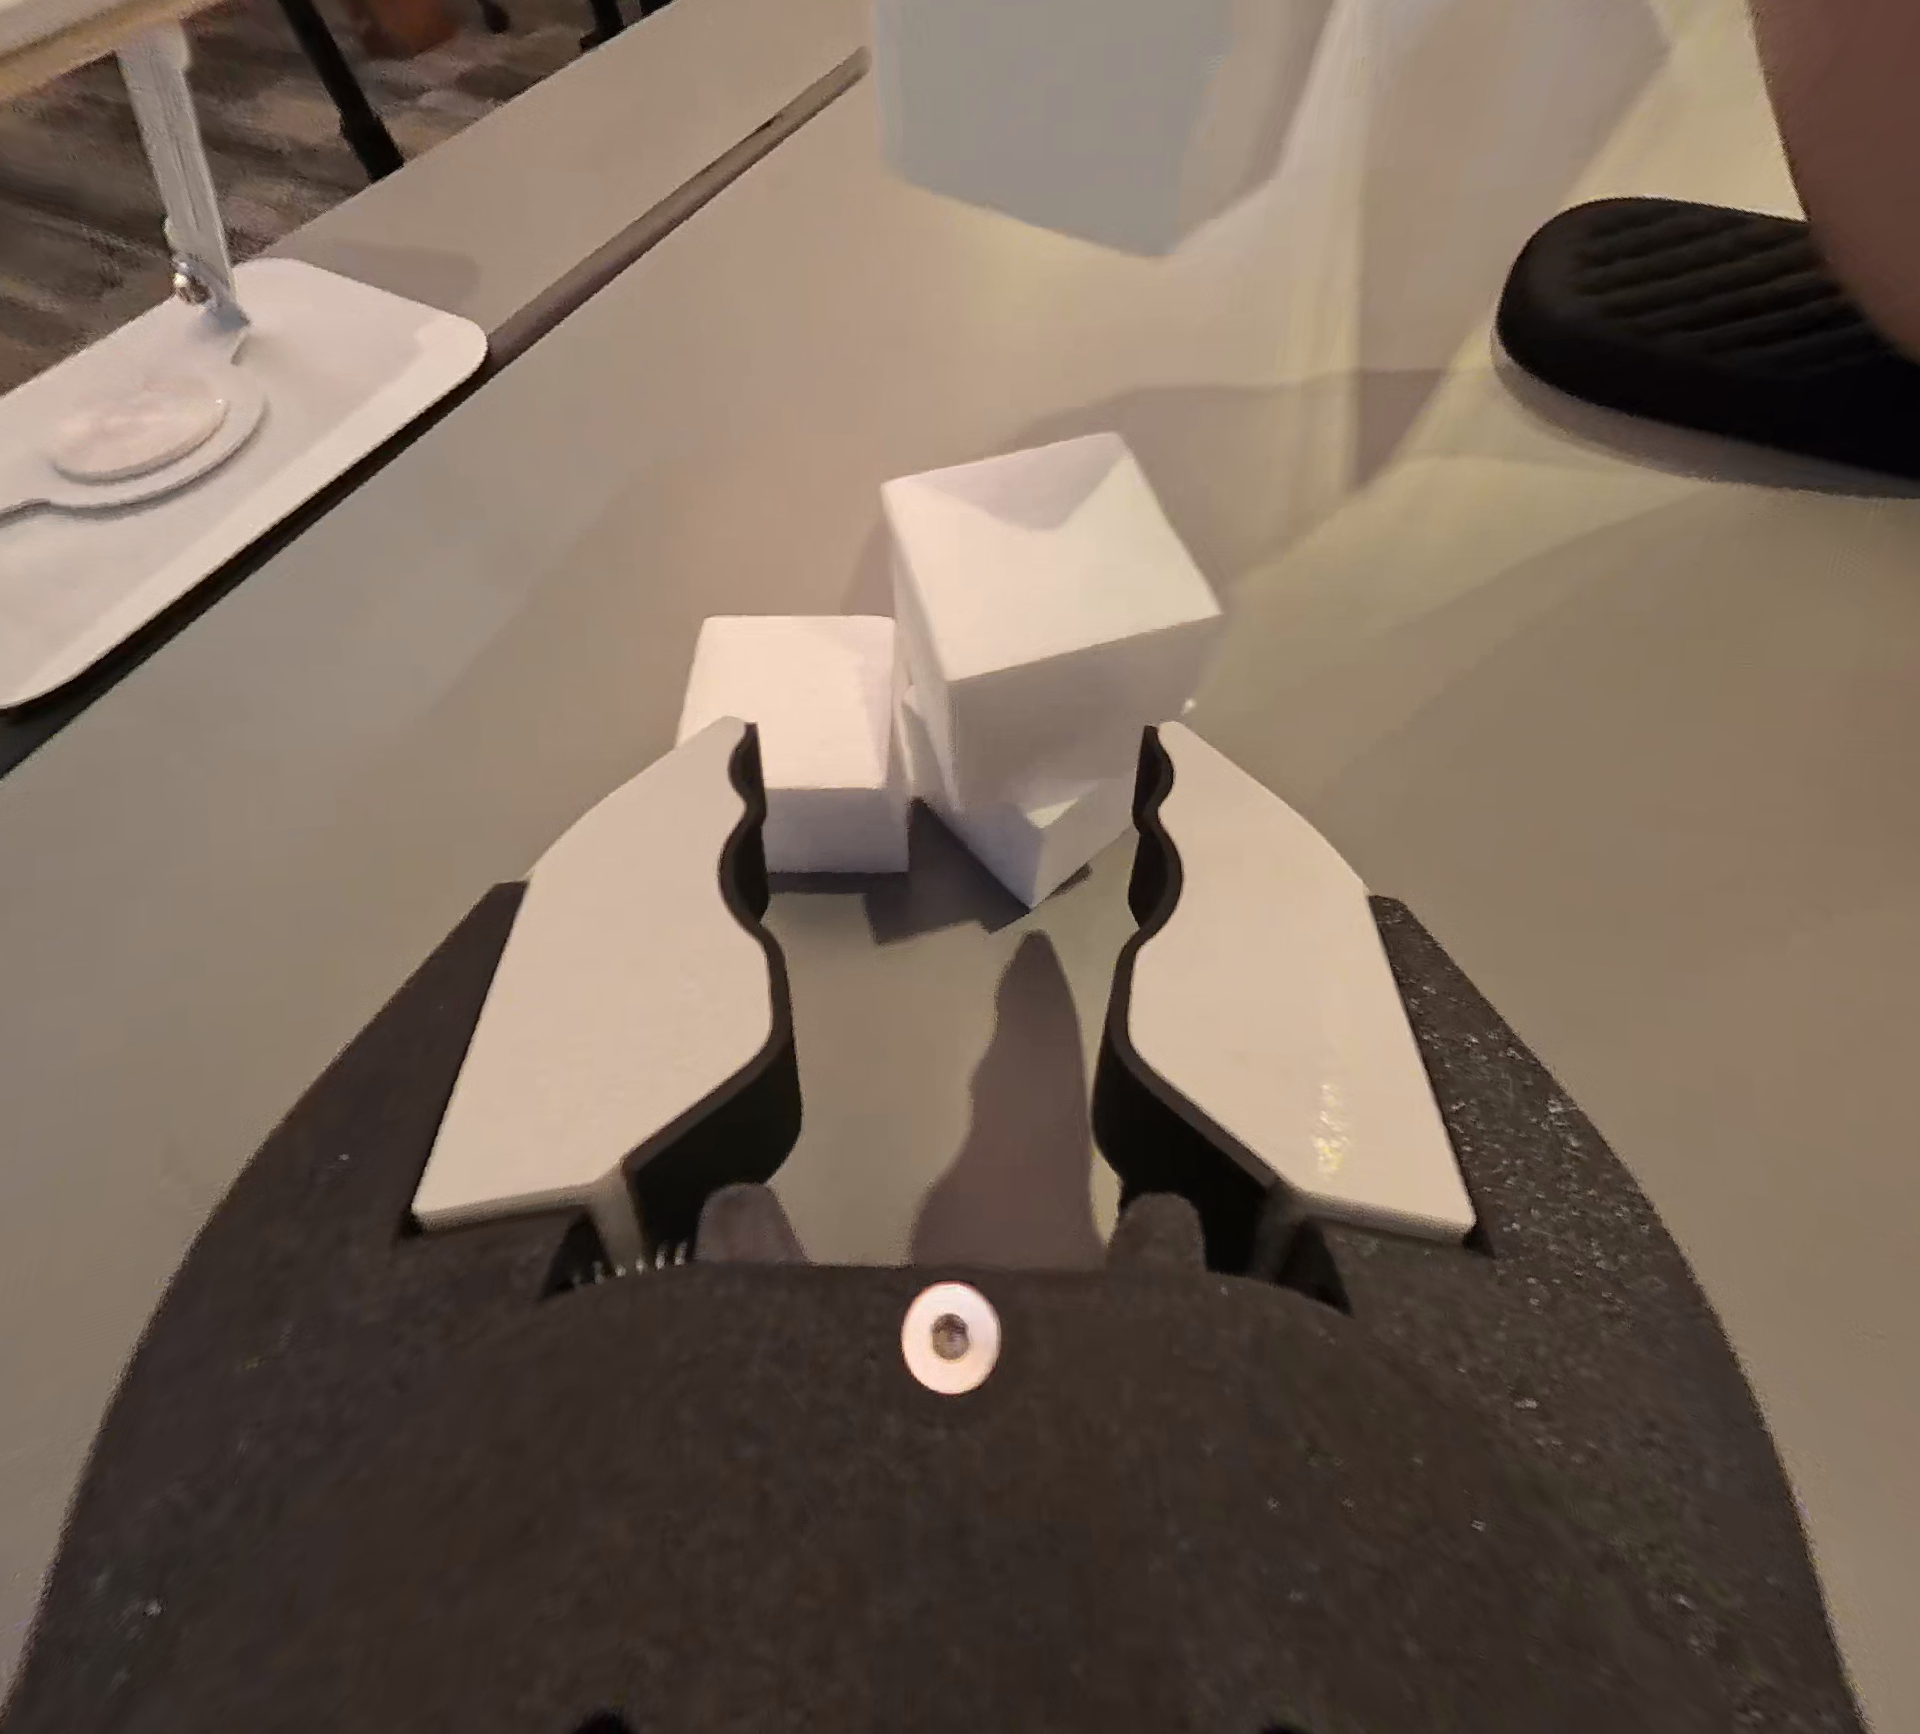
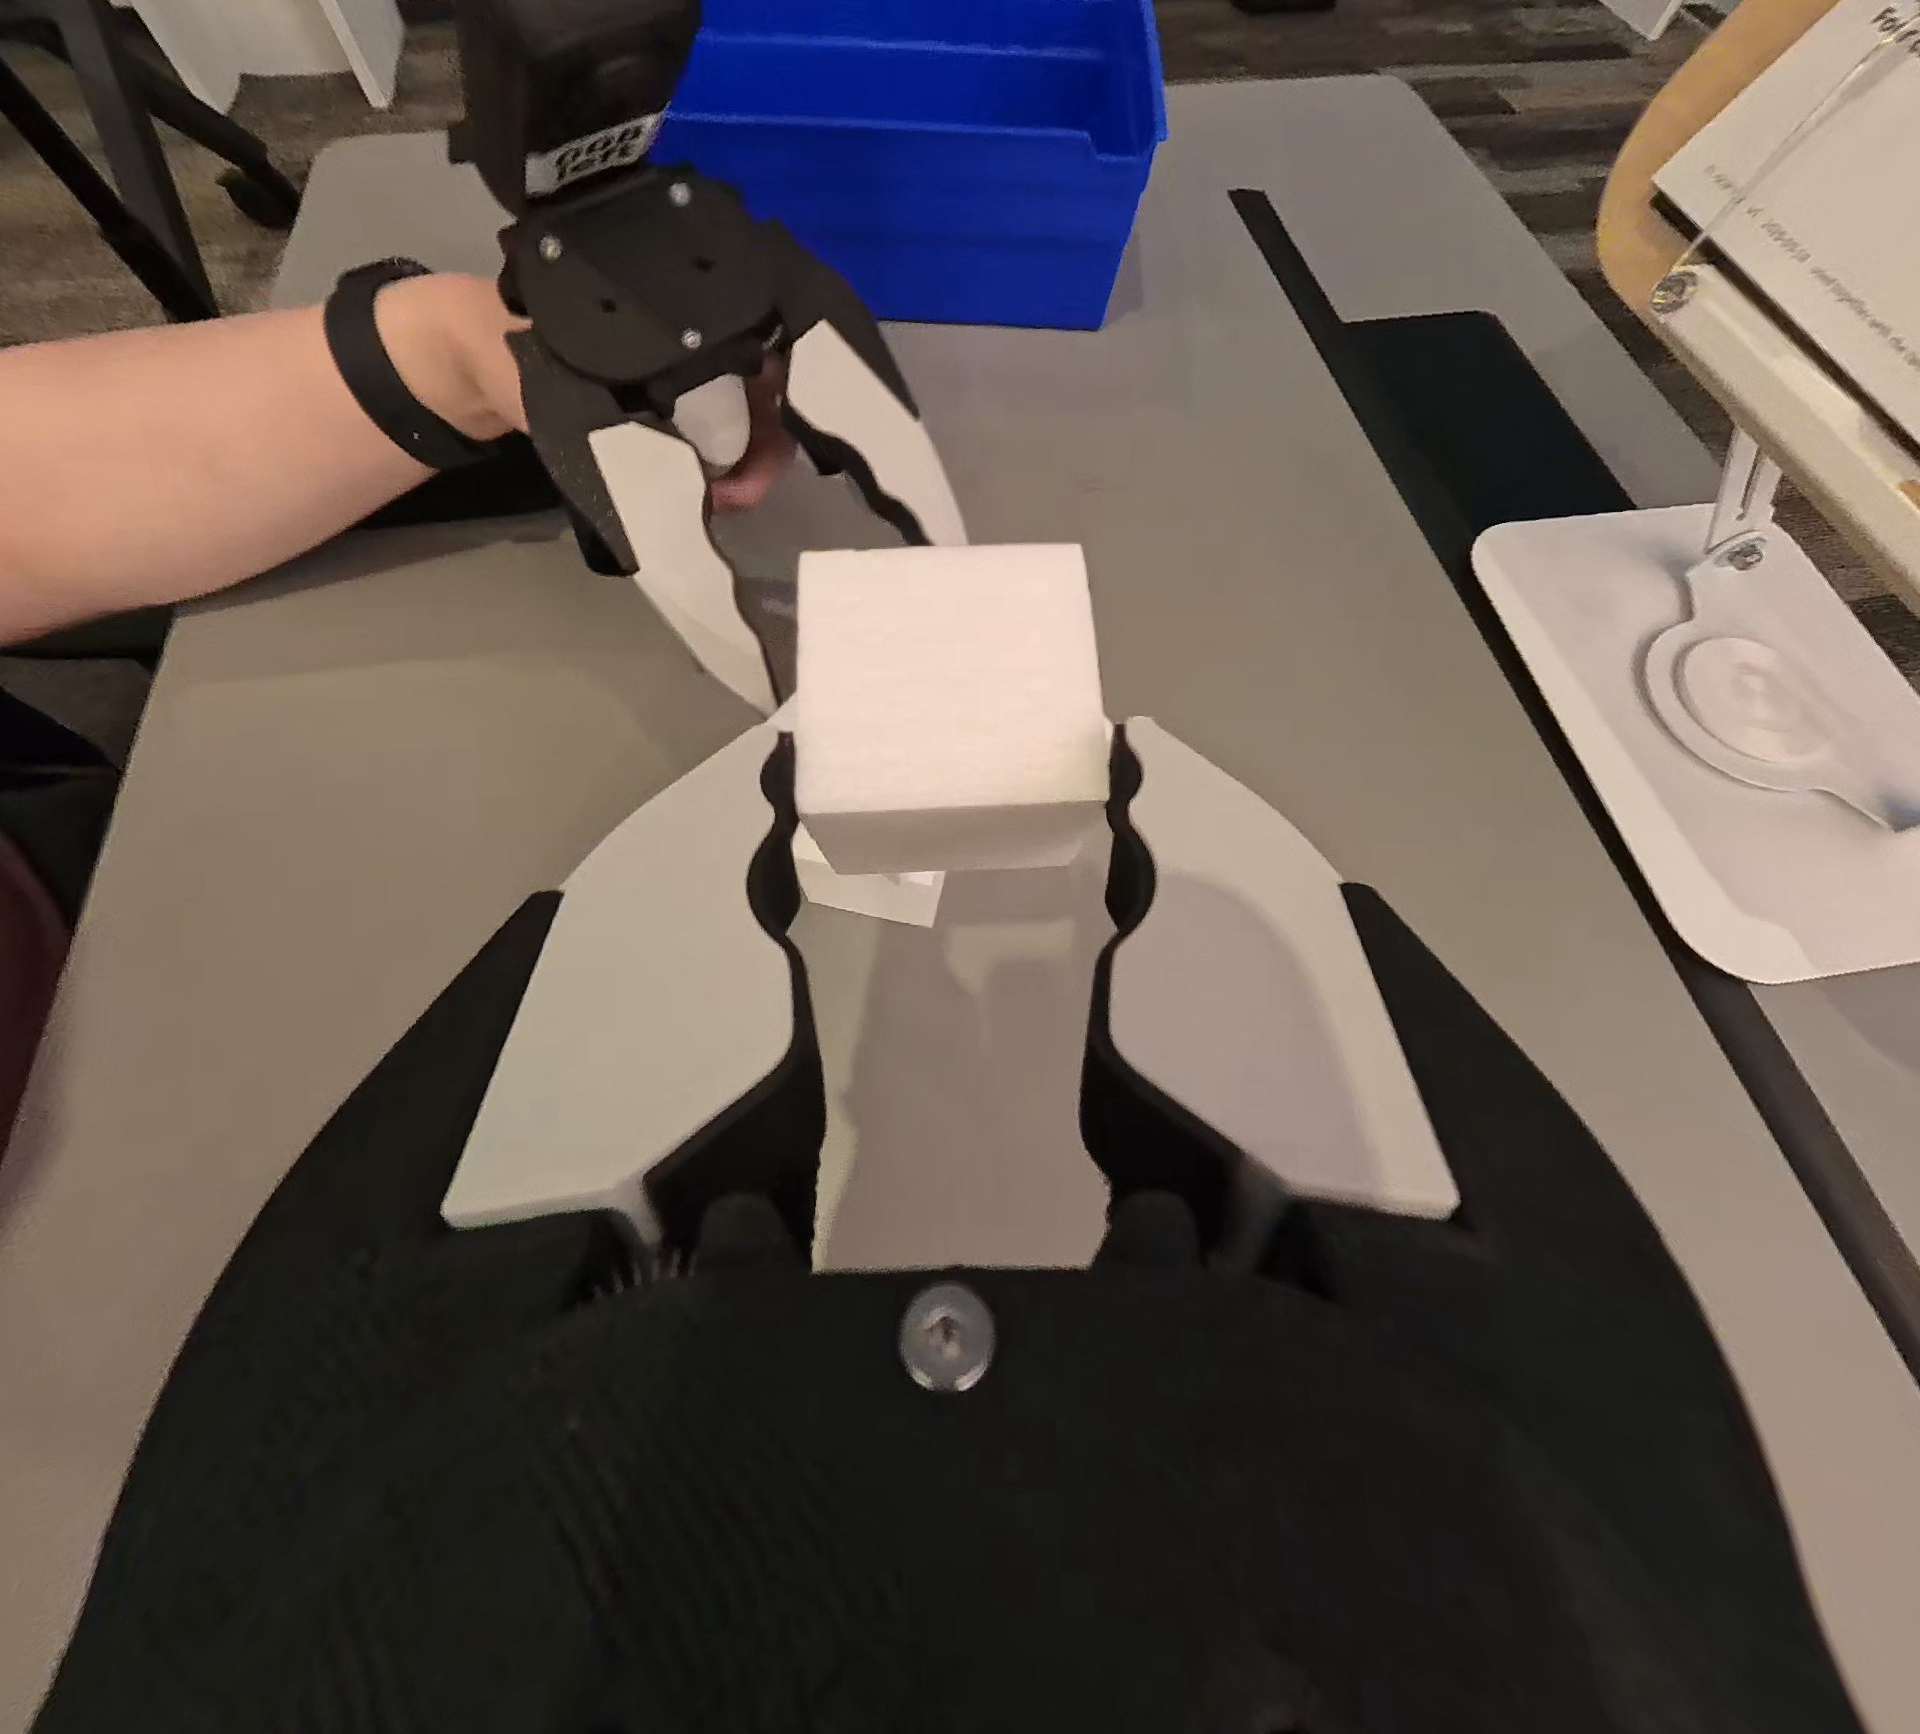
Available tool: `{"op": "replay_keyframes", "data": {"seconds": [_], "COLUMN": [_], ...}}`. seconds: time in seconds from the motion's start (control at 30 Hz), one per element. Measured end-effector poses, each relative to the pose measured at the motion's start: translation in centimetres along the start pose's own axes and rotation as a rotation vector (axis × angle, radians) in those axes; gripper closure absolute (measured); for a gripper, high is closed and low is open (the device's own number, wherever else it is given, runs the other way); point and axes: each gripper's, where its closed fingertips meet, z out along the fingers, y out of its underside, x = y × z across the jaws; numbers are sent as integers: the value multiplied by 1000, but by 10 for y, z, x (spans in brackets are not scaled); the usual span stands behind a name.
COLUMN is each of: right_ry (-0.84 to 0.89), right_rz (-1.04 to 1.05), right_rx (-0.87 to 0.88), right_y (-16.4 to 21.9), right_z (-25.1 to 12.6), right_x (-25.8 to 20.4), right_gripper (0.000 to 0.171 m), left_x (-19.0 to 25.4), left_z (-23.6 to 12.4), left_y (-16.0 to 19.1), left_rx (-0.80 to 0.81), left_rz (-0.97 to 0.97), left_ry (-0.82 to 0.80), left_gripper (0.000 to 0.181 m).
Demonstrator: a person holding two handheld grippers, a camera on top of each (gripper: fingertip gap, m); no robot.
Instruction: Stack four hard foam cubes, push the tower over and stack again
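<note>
Three white foam cubes lie on the grey table [image 1: 416,853] just past my open left gripper [image 1: 945,749]. One cube [image 1: 800,728] lies flat on the left. Another [image 1: 1049,624] sits tilted on a lower cube [image 1: 1039,843]. My right gripper [image 2: 951,749] is shut on a white cube [image 2: 945,697] and holds it above another cube [image 2: 883,895], mostly hidden beneath. The left gripper [image 2: 769,572] also shows there, open, just behind the held cube. A large blurred white block [image 1: 1060,22] fills the top of the left wrist view; I cannot tell if it is the held cube.
A blue bin [image 2: 914,157] stands at the table's far end. A white stand base carrying a board sits at the side [image 2: 1714,728] [image 1: 208,458]. A black ribbed pad [image 1: 1704,334] lies at the right. A person's forearm [image 2: 208,458] reaches in from the left. The tips of one gripper are about 12 cm away from the tips of the other.
</note>
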Motion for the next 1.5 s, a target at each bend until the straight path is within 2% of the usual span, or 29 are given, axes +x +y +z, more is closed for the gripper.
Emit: {"op": "replay_keyframes", "data": {"seconds": [0.23, 0.5, 0.7, 0.8, 0.93, 1.13, 1.2, 1.33, 1.37, 1.5], "right_ry": [-5, 8, 21, 24, 28, 62, 75, 99, 103, 109], "right_rz": [91, 87, 51, 48, 45, 47, 54, 83, 91, 117], "right_rx": [31, -1, -64, -58, -25, 17, 39, 100, 113, 129], "right_y": [7, 14, 24, 24, 18, 17, 17, 15, 14, 17], "right_z": [-17, -20, -22, -27, -40, -75, -89, -110, -113, -117], "right_x": [16, 20, 20, 21, 22, 28, 31, 38, 40, 45], "right_gripper": [113, 113, 113, 113, 113, 113, 113, 113, 113, 113], "left_x": [26, 45, 60, 46, 37, 38, 45, 44, 46, 49], "left_z": [13, 31, 46, 36, 18, 33, 40, 56, 58, 57], "left_y": [4, 19, 11, 0, -36, -44, -41, -29, -30, -36], "left_rx": [-21, -125, -98, -43, 126, 59, 30, -26, -14, 39], "left_rz": [47, 68, 55, 128, 169, 225, 229, 284, 282, 251], "left_ry": [32, -28, -59, -124, -3, 243, 320, 309, 312, 292], "left_gripper": [119, 118, 121, 113, 108, 100, 102, 108, 114, 115]}}
